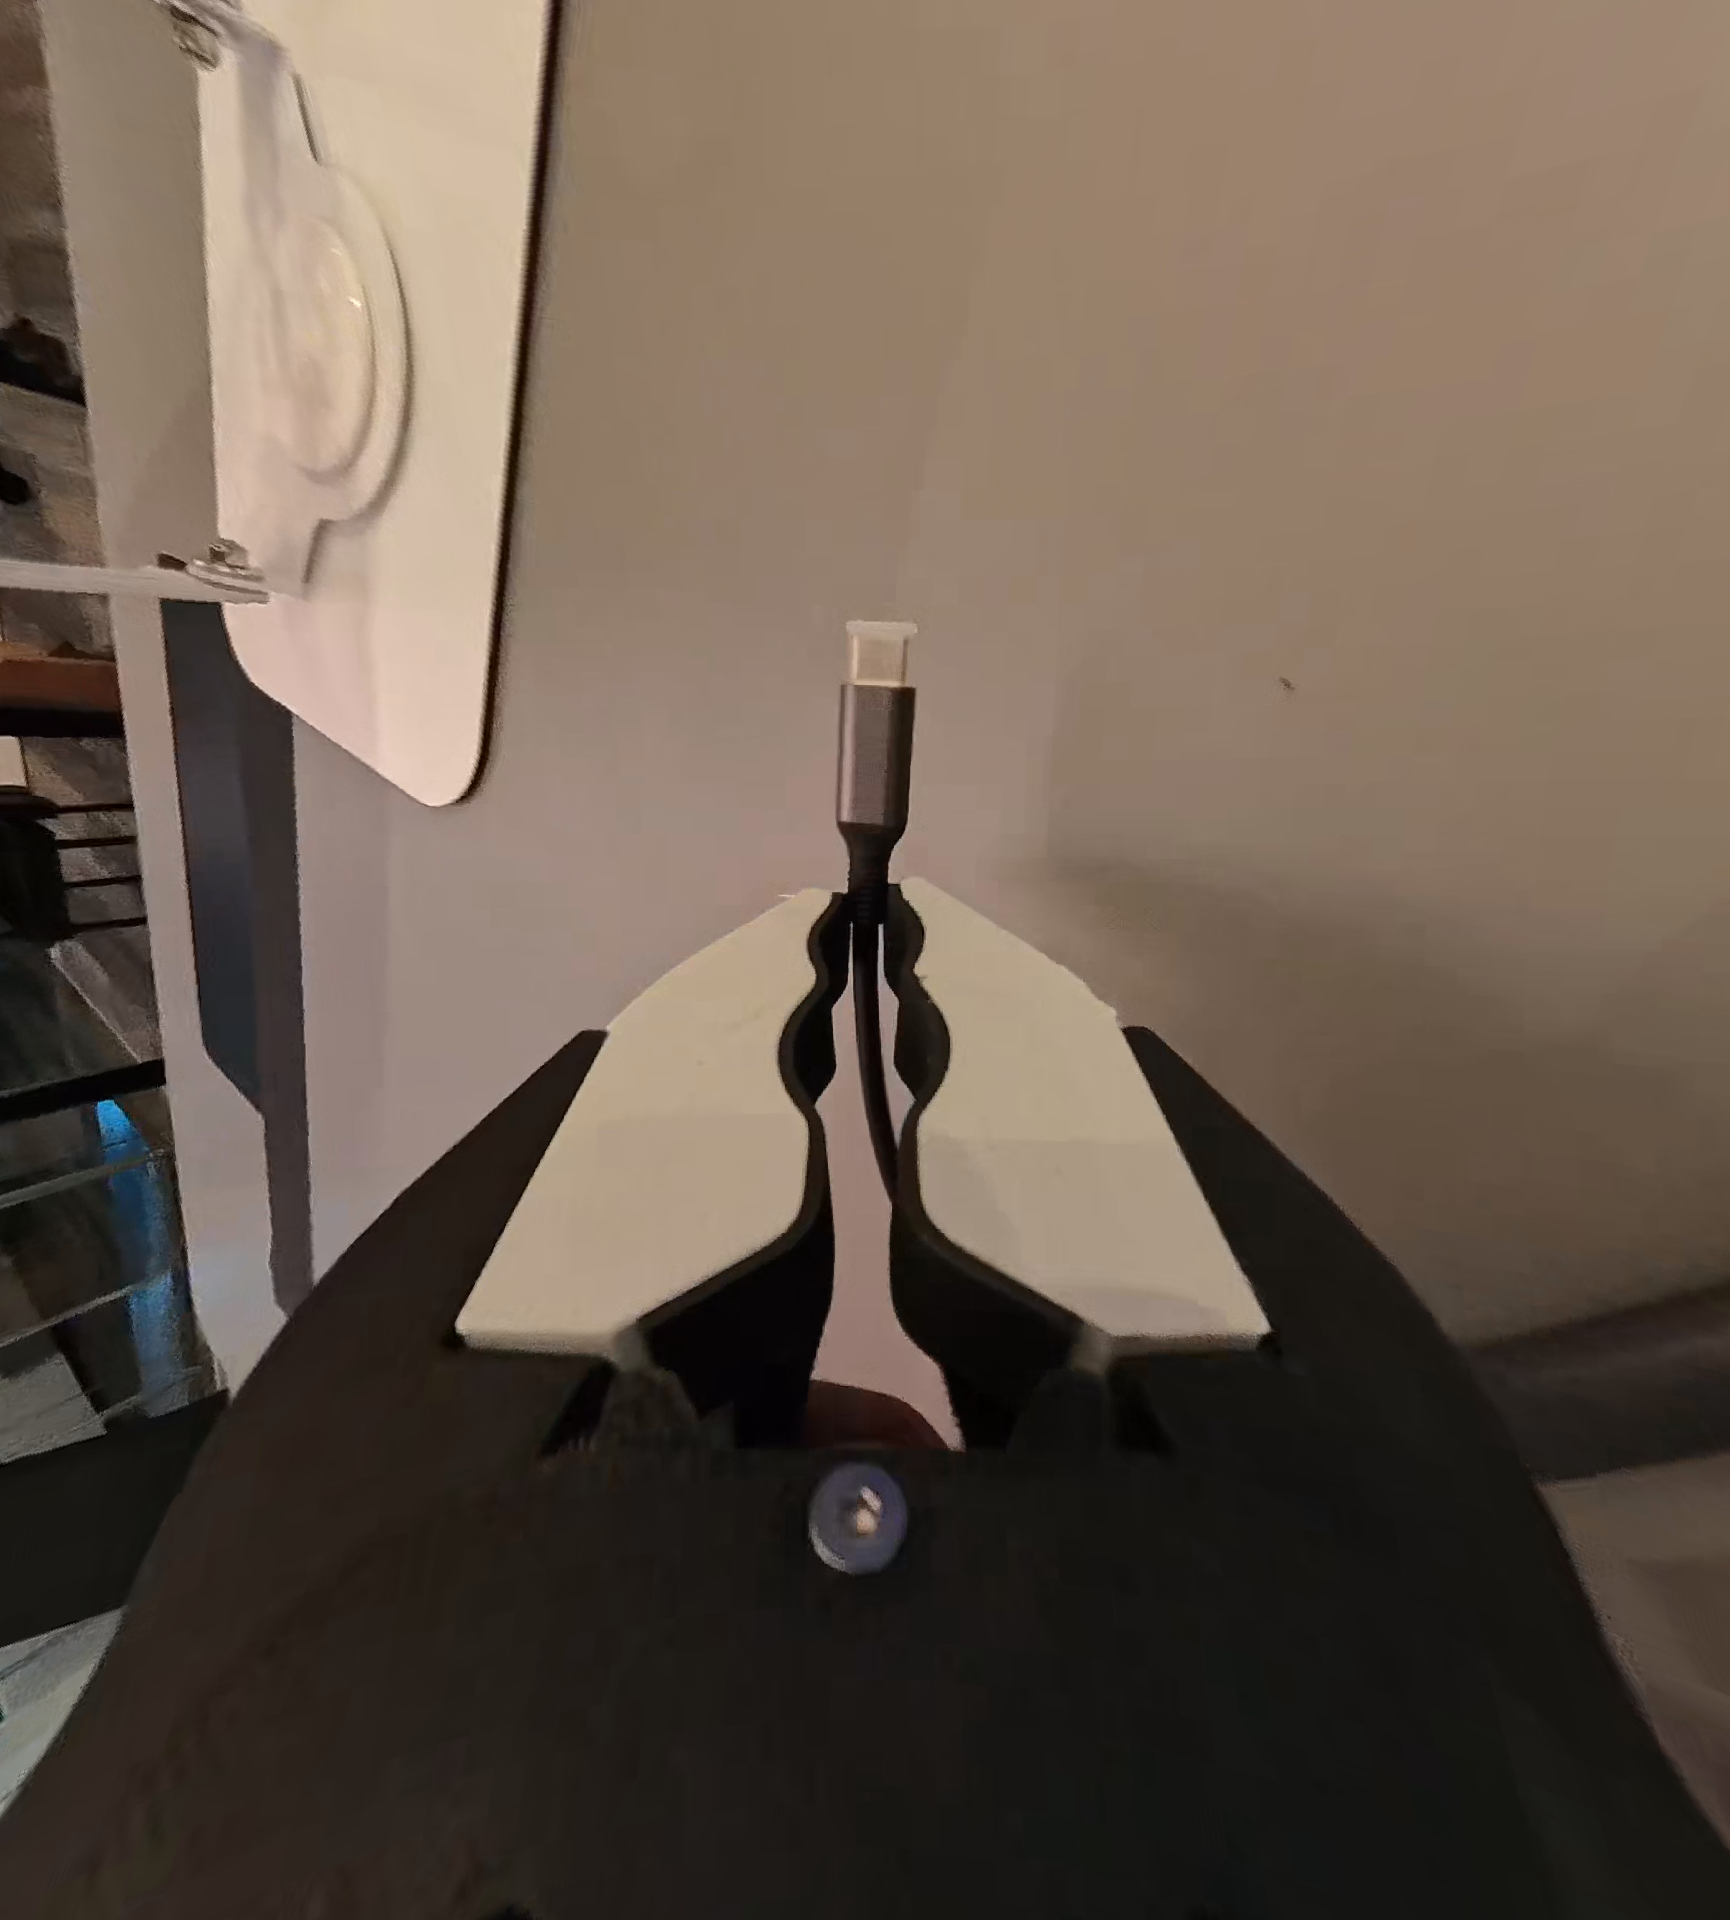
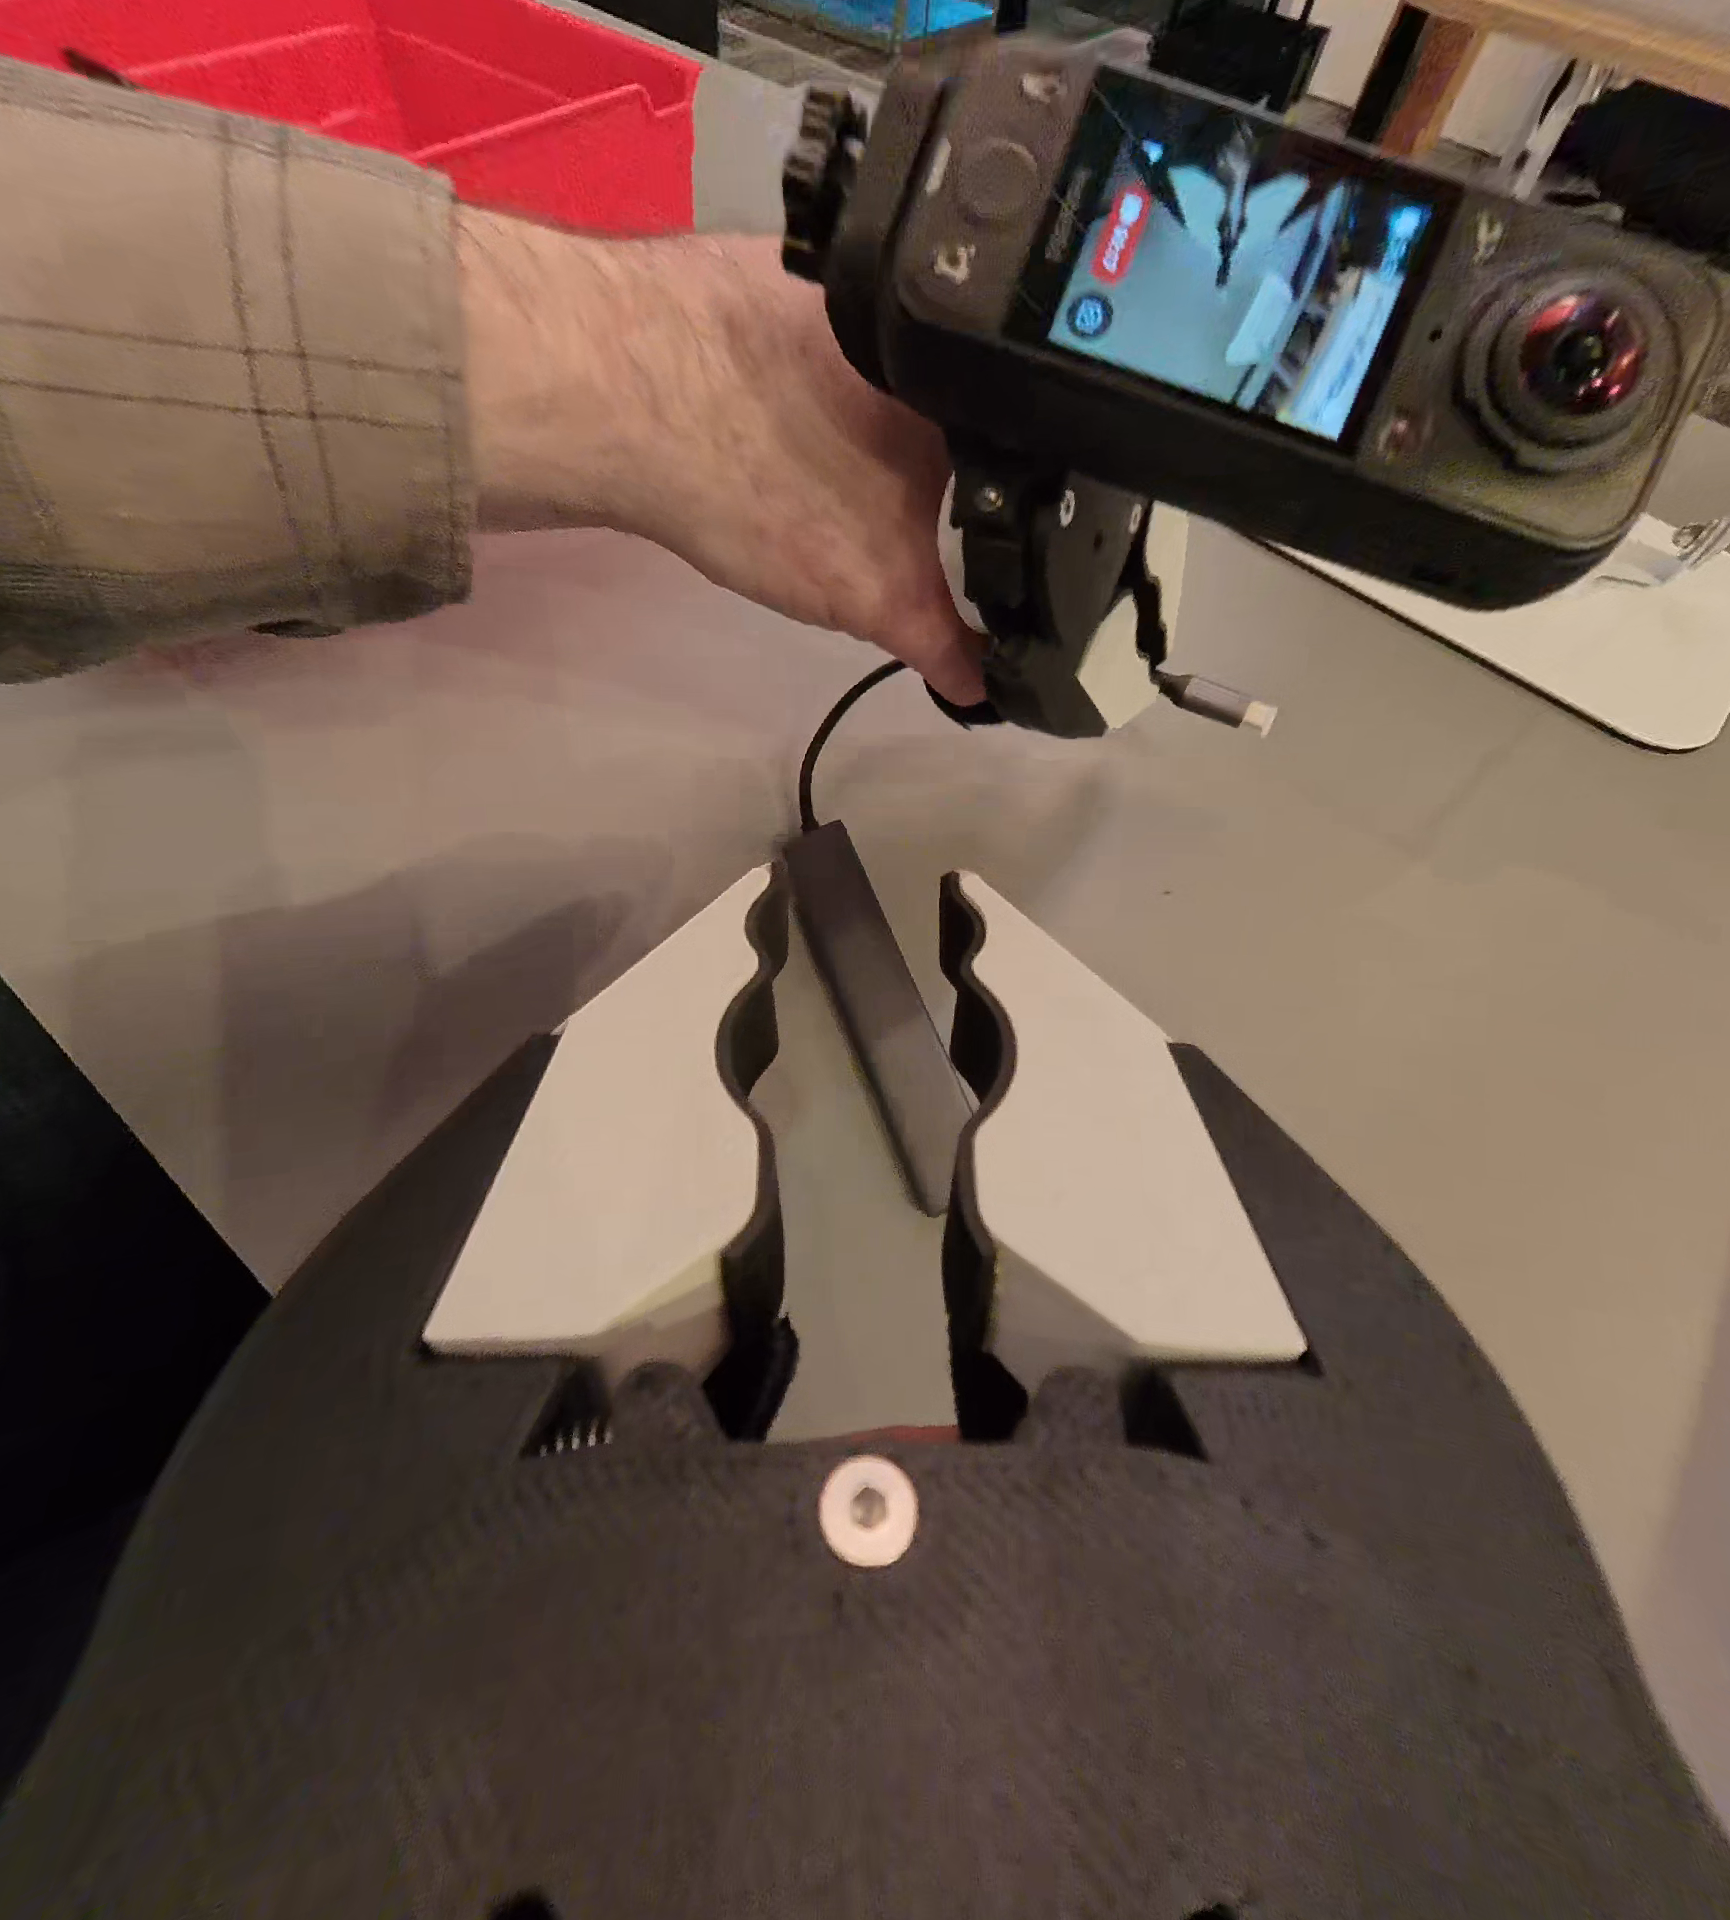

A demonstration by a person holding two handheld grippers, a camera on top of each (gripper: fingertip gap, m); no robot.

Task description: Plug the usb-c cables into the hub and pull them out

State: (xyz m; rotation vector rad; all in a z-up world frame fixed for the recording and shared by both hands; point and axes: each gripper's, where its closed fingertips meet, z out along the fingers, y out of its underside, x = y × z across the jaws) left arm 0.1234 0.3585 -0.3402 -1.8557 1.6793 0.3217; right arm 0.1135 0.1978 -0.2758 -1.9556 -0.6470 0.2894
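My left gripper (image 1: 866,899) is shut on a thin black cable (image 1: 866,1039) just behind its grey USB-C plug (image 1: 876,727). The plug sticks out past the fingertips, in the air above the grey table. In the right wrist view the same gripper (image 2: 1110,686) holds the plug (image 2: 1219,707) pointing right. The cable (image 2: 825,748) curves down to a slim dark hub (image 2: 871,997). The hub lies slantwise between the fingers of my right gripper (image 2: 859,878), touching the left fingertip and the right pad. Its ports are hidden.
A red divided bin (image 2: 528,114) stands at the back left. A white flat stand base (image 2: 1619,665) sits at the back right and also shows in the left wrist view (image 1: 404,416). A person's hand (image 2: 695,416) holds the left gripper. The table edge (image 2: 113,1039) runs along the left. The tips of one gripper are about 15 cm away from the tips of the other.
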